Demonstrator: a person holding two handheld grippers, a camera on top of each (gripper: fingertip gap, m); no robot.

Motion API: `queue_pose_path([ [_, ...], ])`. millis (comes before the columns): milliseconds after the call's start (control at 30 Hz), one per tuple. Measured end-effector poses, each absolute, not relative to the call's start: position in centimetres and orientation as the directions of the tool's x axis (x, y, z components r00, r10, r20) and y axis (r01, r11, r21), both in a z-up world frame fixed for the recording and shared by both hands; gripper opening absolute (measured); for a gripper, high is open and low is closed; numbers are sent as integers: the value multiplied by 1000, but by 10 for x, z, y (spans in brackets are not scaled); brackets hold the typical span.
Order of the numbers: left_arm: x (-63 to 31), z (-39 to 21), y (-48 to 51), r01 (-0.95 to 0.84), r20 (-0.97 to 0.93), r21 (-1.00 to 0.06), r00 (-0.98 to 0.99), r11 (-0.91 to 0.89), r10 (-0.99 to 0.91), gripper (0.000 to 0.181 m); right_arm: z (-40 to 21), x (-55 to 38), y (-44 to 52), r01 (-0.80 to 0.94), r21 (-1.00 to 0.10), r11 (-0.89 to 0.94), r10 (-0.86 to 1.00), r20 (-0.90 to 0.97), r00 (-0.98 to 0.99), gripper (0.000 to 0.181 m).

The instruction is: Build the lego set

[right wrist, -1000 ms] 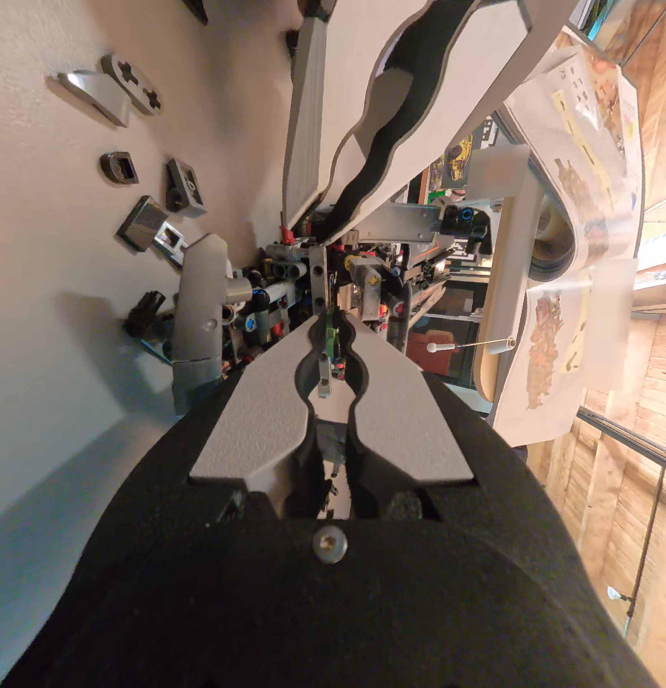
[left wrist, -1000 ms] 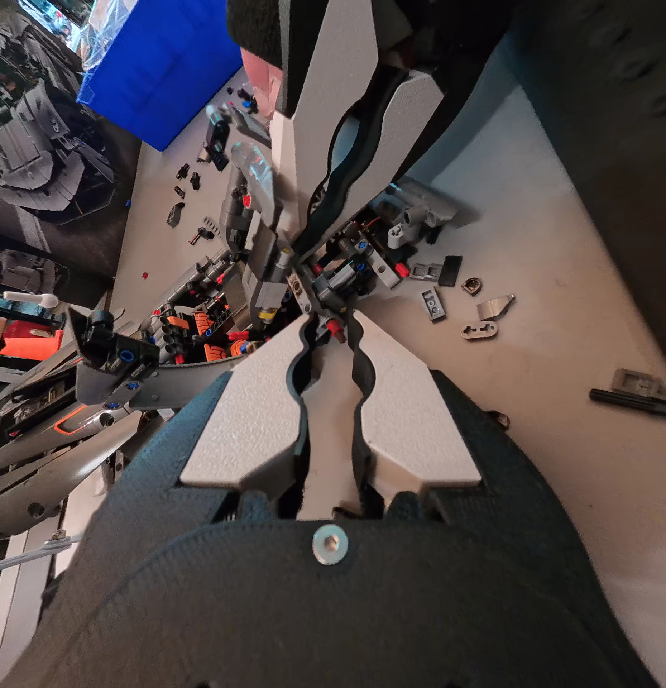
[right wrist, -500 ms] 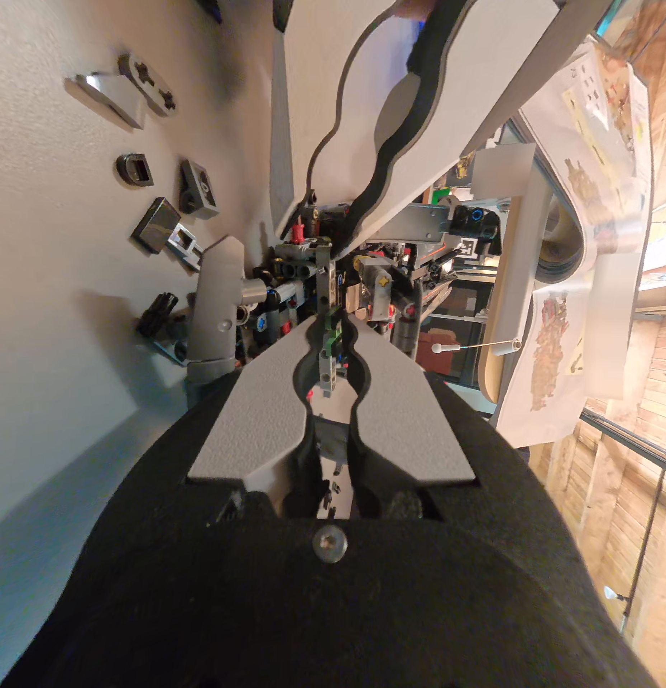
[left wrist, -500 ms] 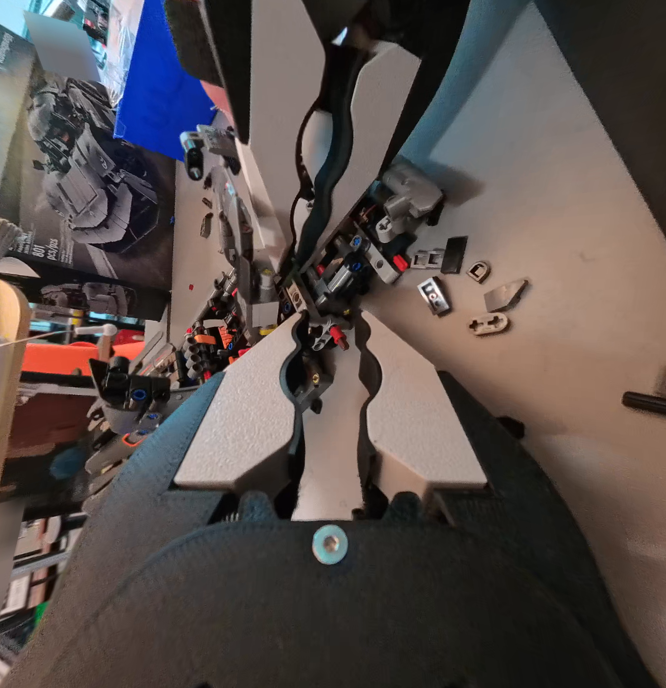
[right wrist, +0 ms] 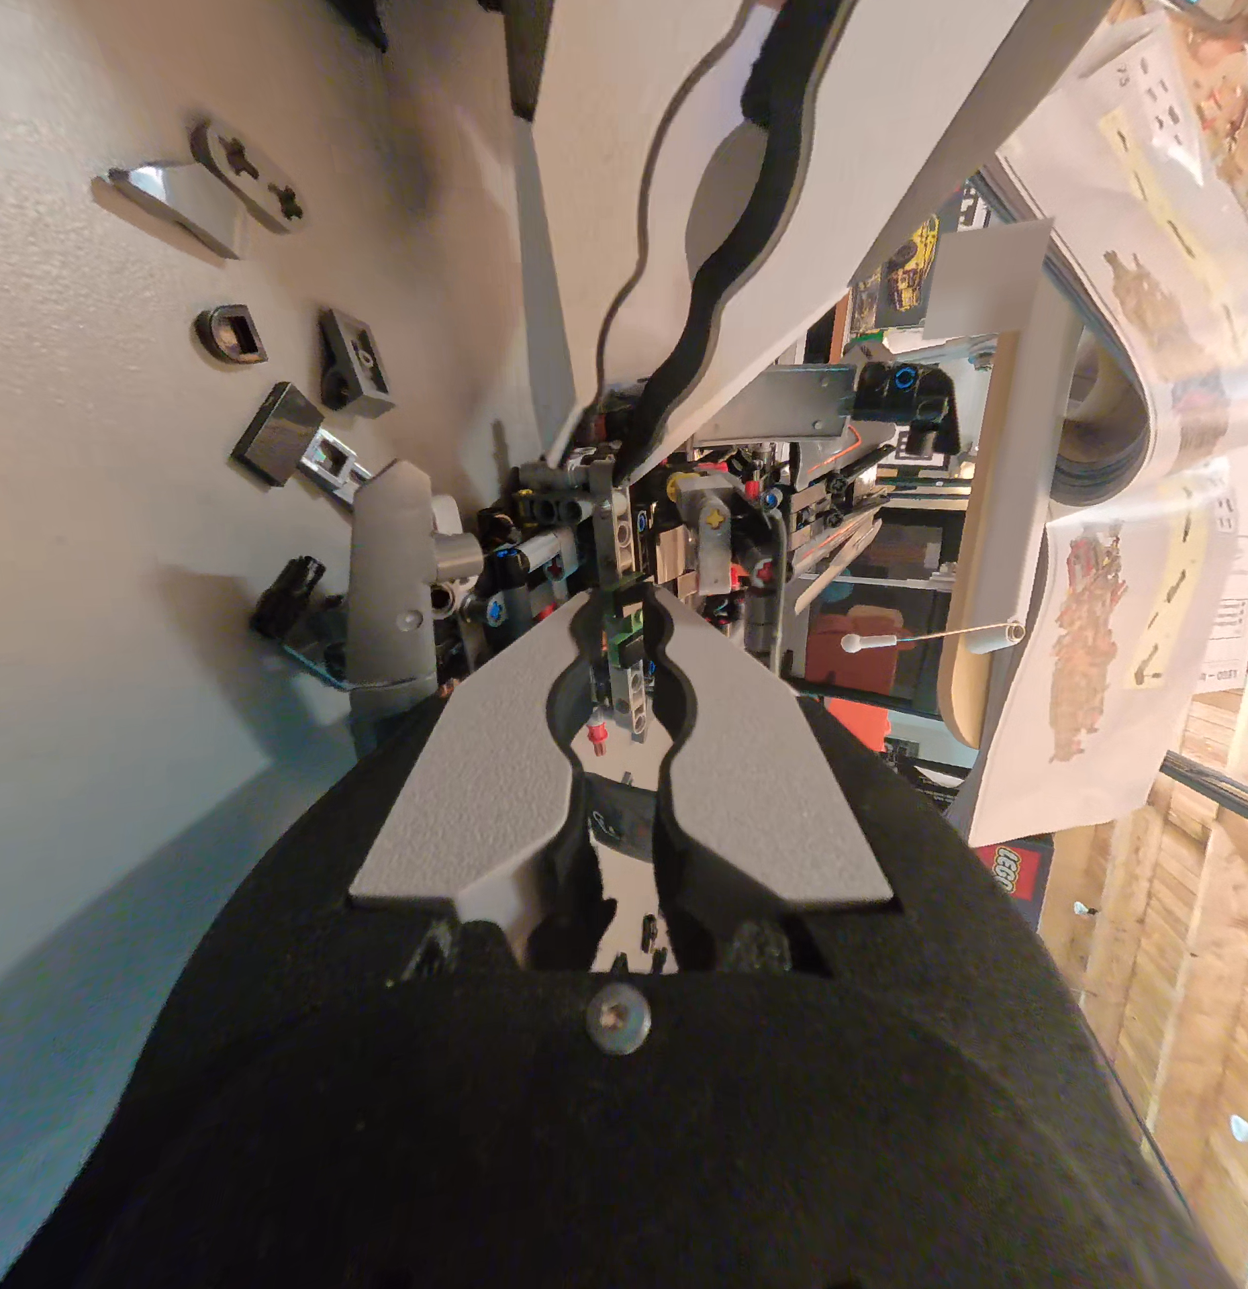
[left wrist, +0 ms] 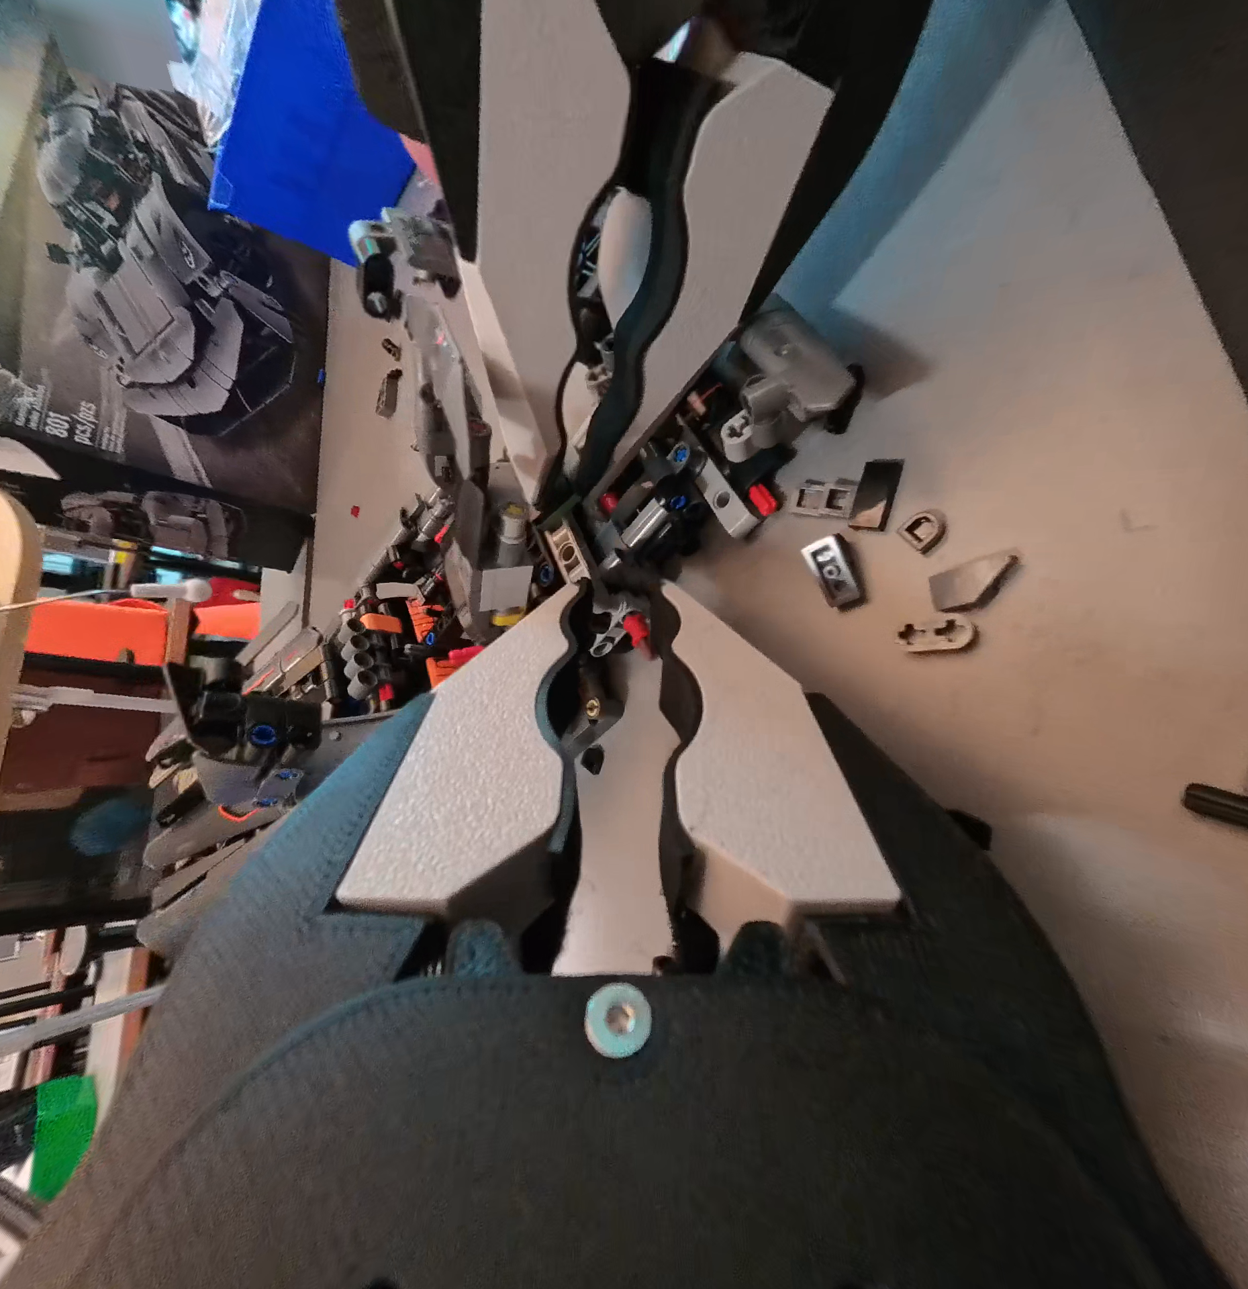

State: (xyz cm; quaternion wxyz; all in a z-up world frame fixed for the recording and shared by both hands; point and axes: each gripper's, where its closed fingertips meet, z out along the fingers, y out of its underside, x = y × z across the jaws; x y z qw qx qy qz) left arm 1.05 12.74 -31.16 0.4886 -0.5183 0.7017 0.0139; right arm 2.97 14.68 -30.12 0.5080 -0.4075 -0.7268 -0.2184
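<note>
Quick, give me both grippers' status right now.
Left gripper: closed on the lego model, near a red pin.
Right gripper: closed on the same model's grey holed beam.

A pale tabletop (left wrist: pixel 1025 293) fills the near ground, with wooden plank walling (right wrist: pixel 1165 941) beyond it and dim cluttered shelving (left wrist: pixel 42 928) off to one side.

Tight squeeze around the lego build (left wrist: pixel 635 516), both grippers nose to nose over it. Loose grey pieces (left wrist: pixel 886 544) scattered beside it; bare table (left wrist: pixel 1067 390) beyond those.
</note>
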Motion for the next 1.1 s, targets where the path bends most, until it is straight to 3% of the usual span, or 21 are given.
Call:
queue_pose_path([
  [133, 11, -310, 130, -718, -614, -577, 69, 388, -786, 10, -301, 29, 149, 819, -117, 561, 393, 909, -140, 9],
  [400, 10, -308, 135, -697, -526, -642, 98, 318, -845, 0, -302, 29, 150, 829, -159, 535, 467, 874, -134, 8],
  [1100, 10, -307, 138, -639, -447, -720, 128, 271, -886, 4, -299, 27, 155, 827, -179, 533, 473, 874, -115, 8],
])
